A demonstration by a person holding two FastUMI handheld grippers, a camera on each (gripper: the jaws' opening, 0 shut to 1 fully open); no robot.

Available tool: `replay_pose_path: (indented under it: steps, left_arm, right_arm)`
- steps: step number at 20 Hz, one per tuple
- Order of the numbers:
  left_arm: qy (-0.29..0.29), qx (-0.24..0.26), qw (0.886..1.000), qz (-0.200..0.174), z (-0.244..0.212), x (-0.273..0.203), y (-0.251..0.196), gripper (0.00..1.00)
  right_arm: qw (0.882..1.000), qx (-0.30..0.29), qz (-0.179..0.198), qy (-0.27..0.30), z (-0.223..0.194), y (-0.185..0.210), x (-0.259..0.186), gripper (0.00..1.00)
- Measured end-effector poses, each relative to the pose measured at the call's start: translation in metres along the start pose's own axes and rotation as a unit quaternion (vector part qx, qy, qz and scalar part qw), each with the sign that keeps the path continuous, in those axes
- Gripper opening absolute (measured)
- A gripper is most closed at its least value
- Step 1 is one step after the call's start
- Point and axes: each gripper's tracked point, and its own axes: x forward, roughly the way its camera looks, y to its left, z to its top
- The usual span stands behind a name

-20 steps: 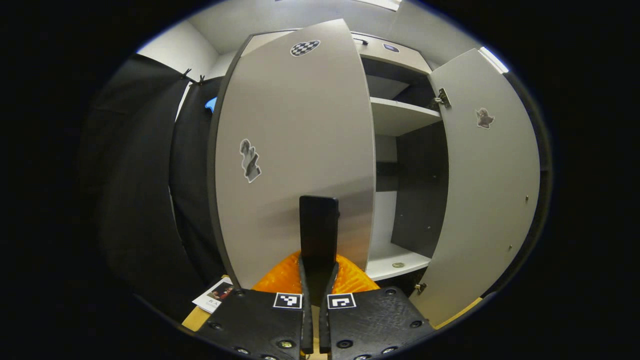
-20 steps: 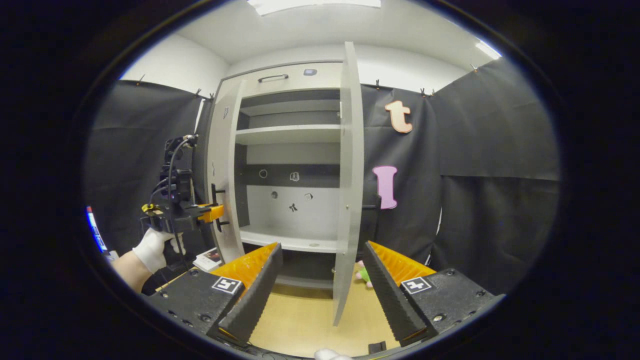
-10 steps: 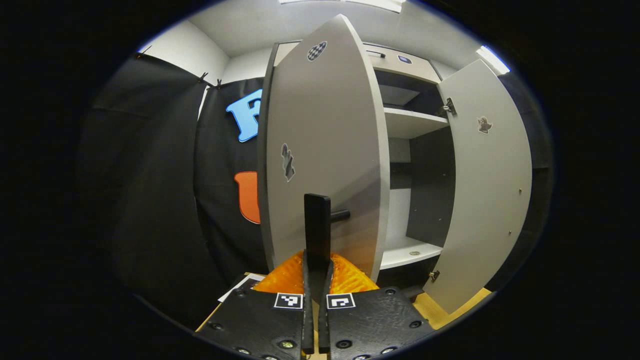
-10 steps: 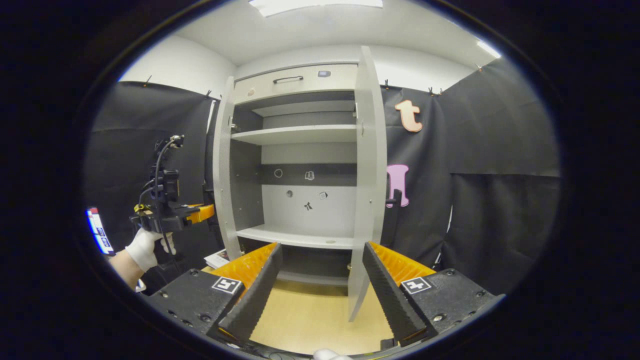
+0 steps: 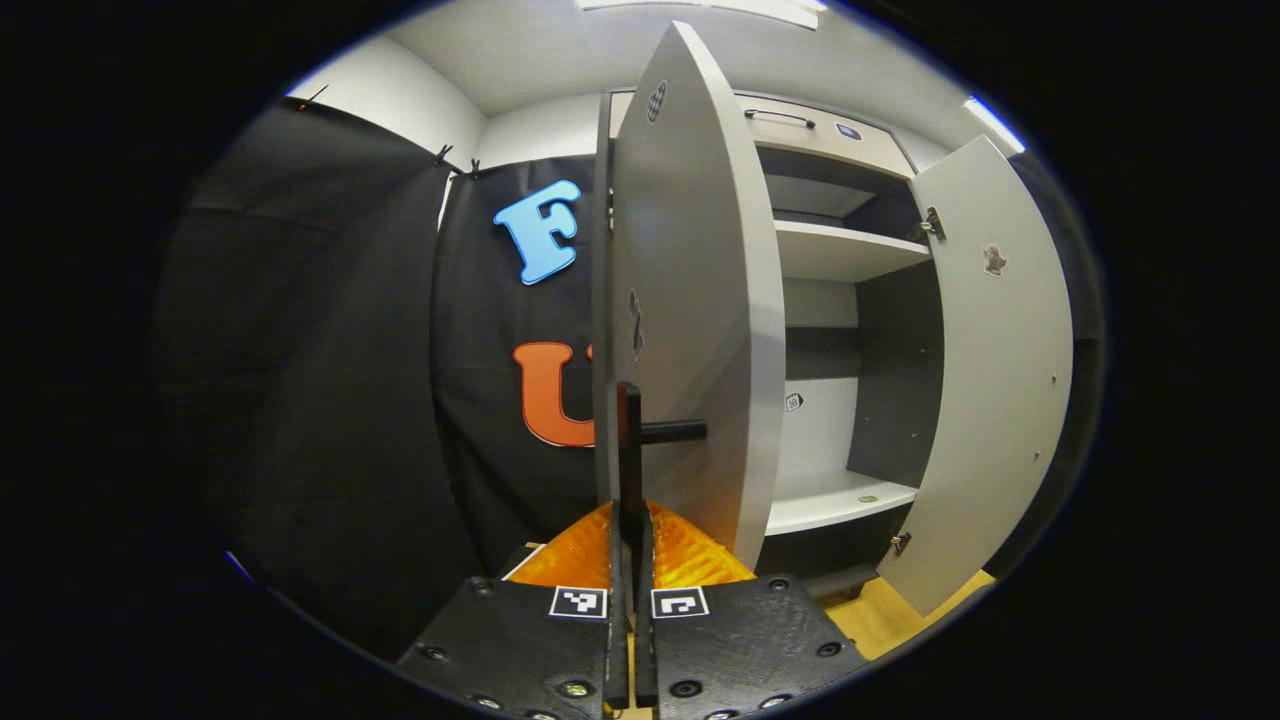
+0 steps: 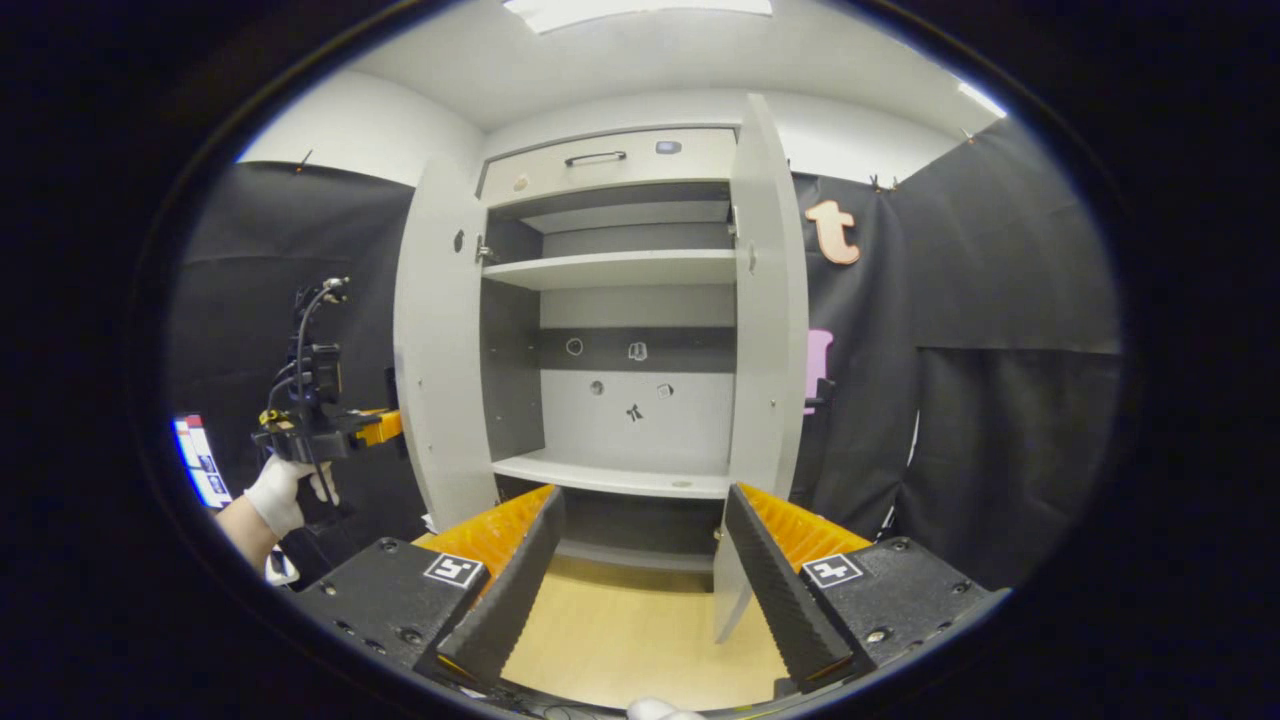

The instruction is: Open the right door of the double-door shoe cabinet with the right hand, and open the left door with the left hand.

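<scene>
The grey shoe cabinet (image 6: 610,270) stands with both doors swung out. In the left gripper view the left door (image 5: 690,300) is nearly edge-on, and my left gripper (image 5: 629,520) is shut on its black bar handle (image 5: 629,440). The right door (image 5: 1000,380) hangs wide open at the right. In the right gripper view my right gripper (image 6: 640,580) is open and holds nothing, well back from the cabinet. It faces the shelves between the left door (image 6: 440,350) and the right door (image 6: 768,330). The left gripper (image 6: 335,428) shows at the left door's outer side, held by a gloved hand (image 6: 275,495).
A drawer with a dark handle (image 6: 600,157) tops the cabinet. Two pale shelves (image 6: 610,268) and several small stickers on the back panel (image 6: 630,400) show inside. Wooden floor (image 6: 640,640) lies in front. Black cloth walls (image 6: 1000,400) close in on both sides.
The left door has swung further out, drawn by my left gripper on its handle, and now looks almost edge-on. The right gripper has stayed open, and its view has drifted a little.
</scene>
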Motion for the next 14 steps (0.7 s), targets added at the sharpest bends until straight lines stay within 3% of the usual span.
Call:
replay_pose_path:
  steps: [4, 6, 14]
  left_arm:
    - [-0.002, 0.008, 1.000, 0.018, -0.003, 0.001, 0.033, 0.02]
    - [-0.003, -0.012, 1.000, 0.005, -0.001, 0.003, 0.040, 0.00]
    - [0.000, 0.009, 0.999, -0.041, -0.001, 0.006, 0.057, 0.02]
  right_arm:
    - [1.000, -0.003, 0.011, -0.002, 0.000, 0.018, 0.000, 1.00]
    - [1.000, -0.009, 0.016, -0.003, 0.000, 0.026, -0.001, 1.00]
    - [1.000, -0.012, 0.013, -0.007, 0.006, 0.038, 0.001, 0.99]
